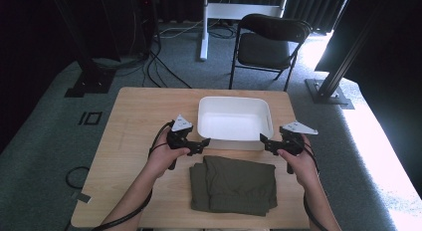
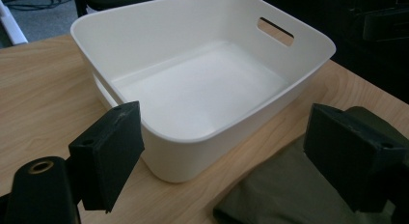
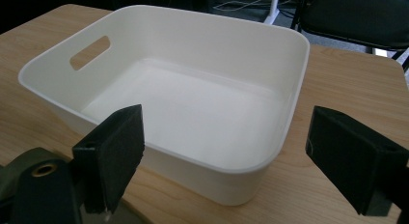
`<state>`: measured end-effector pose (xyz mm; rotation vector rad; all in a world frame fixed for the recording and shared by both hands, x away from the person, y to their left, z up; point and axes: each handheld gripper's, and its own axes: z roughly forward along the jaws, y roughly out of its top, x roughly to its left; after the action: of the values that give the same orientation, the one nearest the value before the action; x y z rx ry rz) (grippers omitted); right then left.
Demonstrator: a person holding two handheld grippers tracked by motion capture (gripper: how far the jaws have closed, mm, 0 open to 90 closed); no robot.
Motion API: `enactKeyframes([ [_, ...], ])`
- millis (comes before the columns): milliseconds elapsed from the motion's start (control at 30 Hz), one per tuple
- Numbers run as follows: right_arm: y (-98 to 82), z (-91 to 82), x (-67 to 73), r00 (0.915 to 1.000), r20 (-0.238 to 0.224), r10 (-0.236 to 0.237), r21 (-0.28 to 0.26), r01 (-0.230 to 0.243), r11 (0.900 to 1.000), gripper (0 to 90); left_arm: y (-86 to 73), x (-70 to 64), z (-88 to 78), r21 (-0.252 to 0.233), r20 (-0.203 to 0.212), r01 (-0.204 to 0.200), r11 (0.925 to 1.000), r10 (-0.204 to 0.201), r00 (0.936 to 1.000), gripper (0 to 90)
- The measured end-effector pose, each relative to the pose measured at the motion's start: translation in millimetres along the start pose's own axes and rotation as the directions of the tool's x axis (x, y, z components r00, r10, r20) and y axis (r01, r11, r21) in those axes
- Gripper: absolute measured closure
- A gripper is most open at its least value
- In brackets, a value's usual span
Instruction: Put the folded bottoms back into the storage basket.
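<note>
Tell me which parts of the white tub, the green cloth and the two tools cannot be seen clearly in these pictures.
- Folded green cloth: its underside and inner layers are hidden by its own folds in the high view; the picture's bottom edge cuts it off in the left gripper view.
- White tub: glare washes out its floor in the high view.
- Left tool and right tool: pads too small there.

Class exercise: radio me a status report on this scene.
Left gripper and right gripper open, holding nothing. Folded olive cloth untouched before empty white bin. Nothing between.

Folded olive cloth (image 1: 233, 185) before white bin (image 1: 235, 118)
</note>
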<state>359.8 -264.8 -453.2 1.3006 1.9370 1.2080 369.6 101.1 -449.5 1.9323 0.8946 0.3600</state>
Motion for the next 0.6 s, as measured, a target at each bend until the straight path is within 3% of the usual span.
enactKeyframes([
  [400, -19.6, -13.8, 12.1, 0.9999, -0.012, 0.000, -0.004, -0.001, 1.000, 13.3, -21.9, -12.8, -3.2, 0.005, 0.012, 0.005, 1.0000, -0.005, 0.9999, 15.4],
  [600, -31.5, -18.7, 15.3, 1.0000, -0.007, -0.005, 0.006, 0.005, 1.000, 13.4, -34.3, -22.2, -0.3, 0.038, 0.035, -0.004, 0.9993, 0.002, 0.9994, 15.4],
])
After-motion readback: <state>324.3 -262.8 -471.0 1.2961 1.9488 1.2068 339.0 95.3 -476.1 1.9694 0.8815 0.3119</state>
